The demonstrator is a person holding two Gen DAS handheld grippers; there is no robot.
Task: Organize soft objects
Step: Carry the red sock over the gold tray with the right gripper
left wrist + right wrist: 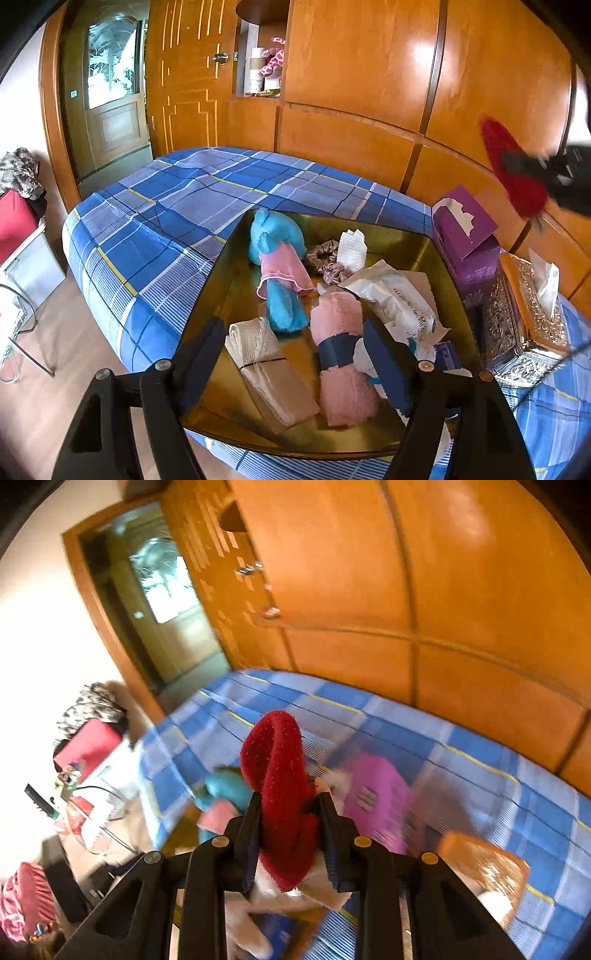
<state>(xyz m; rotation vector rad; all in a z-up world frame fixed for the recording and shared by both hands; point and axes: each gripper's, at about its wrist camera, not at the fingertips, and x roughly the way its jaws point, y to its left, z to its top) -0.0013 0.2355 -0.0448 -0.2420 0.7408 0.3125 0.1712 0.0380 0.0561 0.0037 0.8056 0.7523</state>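
Right tongs [288, 808] clamped tight on a red fuzzy cloth [280, 775], held in the air above the bed [461, 746]. Left tongs [295, 343] wide open, gripping nothing, over the gold tray [229, 295], straddling the pink rolled towel [341, 354] beside the blue plush toy [277, 258].

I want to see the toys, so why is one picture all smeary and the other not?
Right wrist view: bed and purple box are smeared, only the red sock is sharp. Left wrist view: blue teddy crisp, glare on the wardrobe.
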